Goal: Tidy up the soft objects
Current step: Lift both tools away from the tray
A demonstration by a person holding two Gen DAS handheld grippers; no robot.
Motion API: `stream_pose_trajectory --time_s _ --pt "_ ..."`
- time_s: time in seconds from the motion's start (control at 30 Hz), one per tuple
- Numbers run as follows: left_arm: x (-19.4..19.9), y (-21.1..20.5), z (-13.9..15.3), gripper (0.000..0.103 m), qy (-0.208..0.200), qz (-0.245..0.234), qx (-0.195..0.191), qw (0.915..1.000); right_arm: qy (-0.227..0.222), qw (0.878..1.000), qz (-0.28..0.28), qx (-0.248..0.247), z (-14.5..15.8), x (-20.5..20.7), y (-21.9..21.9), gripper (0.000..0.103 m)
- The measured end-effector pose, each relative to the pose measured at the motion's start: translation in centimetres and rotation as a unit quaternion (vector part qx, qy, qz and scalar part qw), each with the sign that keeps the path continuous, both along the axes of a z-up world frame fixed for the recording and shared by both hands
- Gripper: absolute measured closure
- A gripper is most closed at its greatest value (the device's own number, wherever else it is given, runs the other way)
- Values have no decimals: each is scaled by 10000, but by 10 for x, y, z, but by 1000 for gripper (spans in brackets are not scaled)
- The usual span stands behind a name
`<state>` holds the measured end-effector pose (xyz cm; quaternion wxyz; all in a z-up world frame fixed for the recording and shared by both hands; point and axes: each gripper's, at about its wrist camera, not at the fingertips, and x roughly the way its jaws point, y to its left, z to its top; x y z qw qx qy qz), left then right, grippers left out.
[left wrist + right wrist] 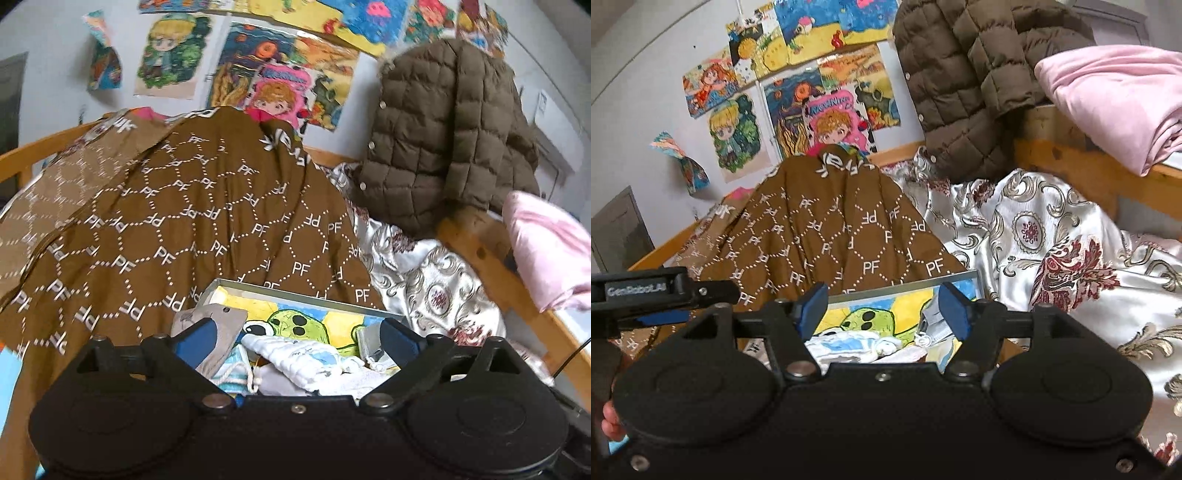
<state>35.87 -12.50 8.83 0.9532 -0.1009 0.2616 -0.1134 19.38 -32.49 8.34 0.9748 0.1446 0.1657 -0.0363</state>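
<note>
Soft things point(295, 360) heaped in a shallow box point(310, 295) with a green cartoon turtle drawn inside: white knitted pieces, a blue-and-white cloth, a grey piece at each side. Lying just below both hand-held grippers, touched by neither.

Far left, in the right wrist view: left hand-held gripper point(661, 295) seen side-on, black with a blue pad, beside the right one. In its own view, left hand-held gripper point(295, 336) spread wide, blue pads well apart, nothing pinched between them, grey cloth point(218, 332) showing just behind the left pad.

Middle: brown blanket point(177, 221) printed with white "PF" letters and dotted hexagons, draped in a mound behind the box. Above, bright cartoon drawings point(258, 85) stuck on the pale wall.

Right hand-held gripper point(882, 314) parted about halfway, gripping nothing, box and white cloths visible through the gap.

Further right: silvery patterned quilt point(1052, 240) spread on the bed, brown quilted jacket point(967, 81) hanging over the wooden bed frame point(1067, 162), folded pink cloth point(1115, 99) on top at far right.
</note>
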Motion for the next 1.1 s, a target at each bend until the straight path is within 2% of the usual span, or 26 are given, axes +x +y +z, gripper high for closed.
stream_pose_trajectory --time_s 0.2,0.37,0.6,1.1 --pt "-31 13 5 3 -129 47 81 9999 -74 9999 64 -130 19 -39 15 31" --pt "-53 22 5 1 -185 62 120 9997 -228 9995 96 -203 36 -74 28 14" --pt "-75 26 4 1 -267 23 150 9995 -333 9992 57 -208 50 -123 43 2" --pt "-136 47 -7 1 -675 256 193 9972 -564 9983 -135 -84 61 -207 48 1"
